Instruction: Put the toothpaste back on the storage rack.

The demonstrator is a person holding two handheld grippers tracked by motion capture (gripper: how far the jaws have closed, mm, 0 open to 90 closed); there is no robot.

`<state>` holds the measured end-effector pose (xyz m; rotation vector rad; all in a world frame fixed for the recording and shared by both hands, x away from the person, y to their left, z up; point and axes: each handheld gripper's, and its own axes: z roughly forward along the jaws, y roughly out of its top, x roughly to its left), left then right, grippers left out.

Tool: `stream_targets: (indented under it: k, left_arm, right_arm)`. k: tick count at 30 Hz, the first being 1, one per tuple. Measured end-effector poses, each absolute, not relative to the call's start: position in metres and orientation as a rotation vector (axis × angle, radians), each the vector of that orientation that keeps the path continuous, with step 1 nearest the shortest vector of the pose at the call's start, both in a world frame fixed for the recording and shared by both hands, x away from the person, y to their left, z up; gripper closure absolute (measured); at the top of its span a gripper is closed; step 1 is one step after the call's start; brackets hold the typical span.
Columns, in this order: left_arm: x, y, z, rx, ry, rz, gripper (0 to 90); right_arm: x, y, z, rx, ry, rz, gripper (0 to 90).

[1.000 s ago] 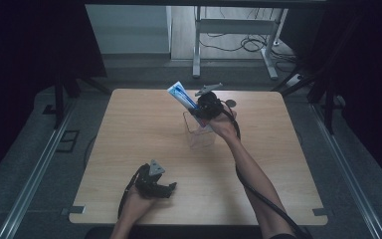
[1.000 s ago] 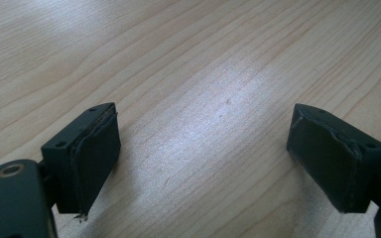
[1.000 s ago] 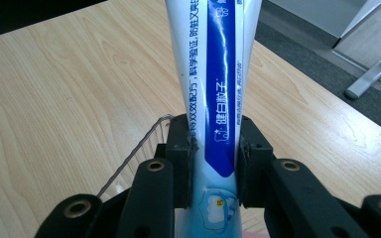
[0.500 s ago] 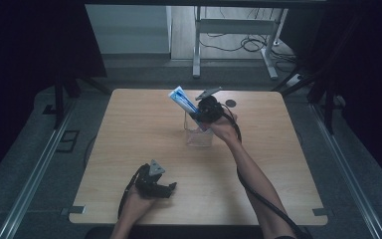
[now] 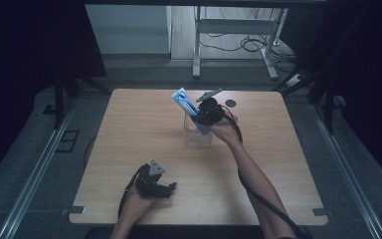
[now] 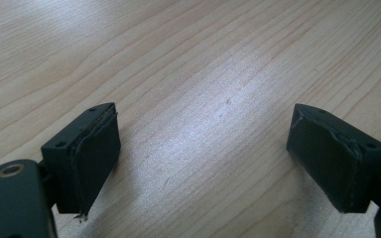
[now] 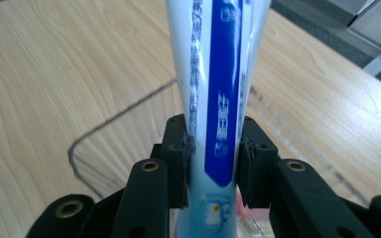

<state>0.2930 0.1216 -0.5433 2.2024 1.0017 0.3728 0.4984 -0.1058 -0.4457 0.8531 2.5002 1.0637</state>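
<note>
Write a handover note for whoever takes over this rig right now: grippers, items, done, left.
Right hand-held gripper: shut on the blue-and-white tube, held tilted over the clear container mid-table.
Left hand-held gripper: open, holding nothing, low over bare table near the person's edge.
Done: tube grasped and brought to the container.
Left, likely: lower the tube in and release. Whether its lower end is already inside is hard to tell.

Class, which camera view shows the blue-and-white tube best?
The right gripper view: the tube sits close up, clamped between the right gripper's jaws, print visible. The high view shows it small, tilted over a clear container.
</note>
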Motion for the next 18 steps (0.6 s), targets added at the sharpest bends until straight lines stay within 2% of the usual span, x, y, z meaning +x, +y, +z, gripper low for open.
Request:
stream_targets:
  k: [11,18]
  left_arm:
    - [0.293,0.1215,-0.5433,2.202,1.003,0.372,13.4]
    - [0.293,0.1216,-0.5433,2.202,1.002,0.372,13.4]
  right_arm:
    - [0.497,-0.1074,-0.4476,0.857,2.543,1.044,64.2]
    - [0.4952,-0.1064,-0.4465,0.855,2.567,1.053,55.3]
